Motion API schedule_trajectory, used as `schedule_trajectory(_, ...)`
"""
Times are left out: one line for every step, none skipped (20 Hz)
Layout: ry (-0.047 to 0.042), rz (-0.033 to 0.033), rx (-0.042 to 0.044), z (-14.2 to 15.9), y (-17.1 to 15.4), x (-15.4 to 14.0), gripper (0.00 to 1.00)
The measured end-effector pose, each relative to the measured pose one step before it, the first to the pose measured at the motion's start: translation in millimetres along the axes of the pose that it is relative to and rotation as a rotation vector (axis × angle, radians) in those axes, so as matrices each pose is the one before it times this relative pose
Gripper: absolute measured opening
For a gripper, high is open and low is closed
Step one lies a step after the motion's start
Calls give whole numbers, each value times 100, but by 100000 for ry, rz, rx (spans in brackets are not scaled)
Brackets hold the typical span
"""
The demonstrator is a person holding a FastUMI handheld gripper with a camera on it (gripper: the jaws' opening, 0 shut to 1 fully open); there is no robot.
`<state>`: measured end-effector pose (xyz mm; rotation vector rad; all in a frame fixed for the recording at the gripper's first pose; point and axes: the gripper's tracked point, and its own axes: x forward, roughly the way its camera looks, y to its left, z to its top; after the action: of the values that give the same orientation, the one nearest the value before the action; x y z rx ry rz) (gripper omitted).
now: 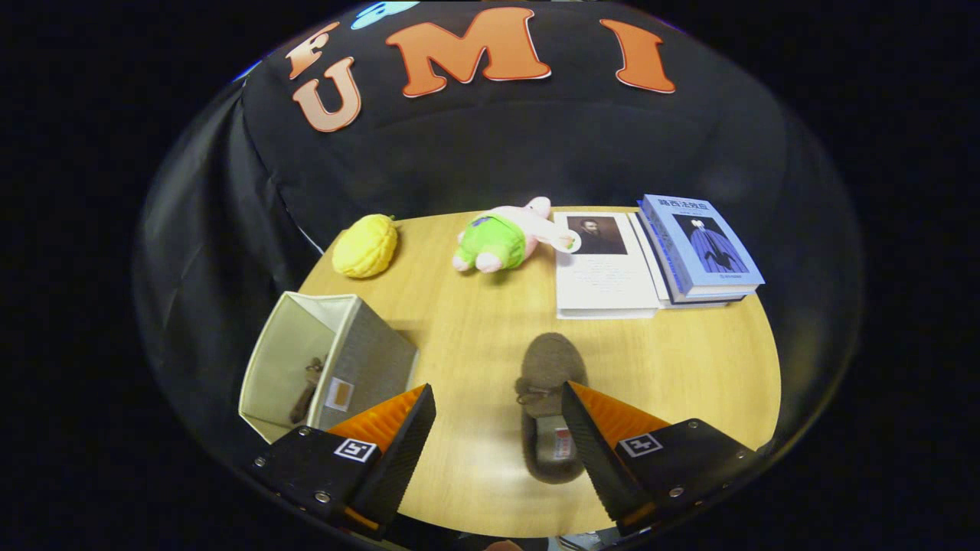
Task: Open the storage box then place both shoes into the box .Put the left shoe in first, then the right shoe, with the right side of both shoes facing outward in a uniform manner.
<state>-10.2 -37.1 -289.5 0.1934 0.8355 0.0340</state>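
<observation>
The gripper (498, 428) is held above the bench (475, 329), looking down and forward, with its two fingers spread wide and nothing between the pads. The right finger (593, 440) overlaps the near side of a brown shoe (547, 409) that lies flat on the bench with its toe pointing away; whether it touches the shoe cannot be determined. The left finger (402, 440) stands well clear of the shoe, nearer the storage box (325, 367). That box sits just ahead of and beside the left finger, open, and a dark shape resembling the other shoe (306, 390) rests inside against its wall. Judgement: the box-opening step and the first placement appear complete, and the step in hand is the pickup of the remaining shoe. The next move calls for shifting the gripper rightward to straddle the shoe, lowering, closing on its sides, then carrying it to the box in the matching orientation. Beyond the shoe lie a white book (605, 268) and a blue book stack (700, 249), a plush toy (505, 237) and a yellow object (366, 245), all well apart from the work.
</observation>
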Motion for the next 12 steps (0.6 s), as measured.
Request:
schedule_trajectory(557,-1024,-590,-548,-1063,365,99)
schedule_trajectory(683,-620,-407,-582,-756,523,99)
schedule_trajectory(1306,-657,-567,-662,-827,468,99)
schedule_trajectory(1132,-766,-480,-547,-808,338,99)
schedule_trajectory(882,-363,-413,-501,-731,471,99)
schedule_trajectory(567,73,-371,-486,-463,436,99)
schedule_trajectory(668,608,-181,-437,-340,461,99)
schedule_trajectory(995,561,-382,-544,-311,520,98)
schedule_trajectory(1108,436,-676,-559,-290,472,98)
schedule_trajectory(857,-150,-860,-554,-383,469,98)
schedule_trajectory(384,83,-984,-353,-318,440,97)
schedule_trajectory(334,57,-837,-389,-150,391,96)
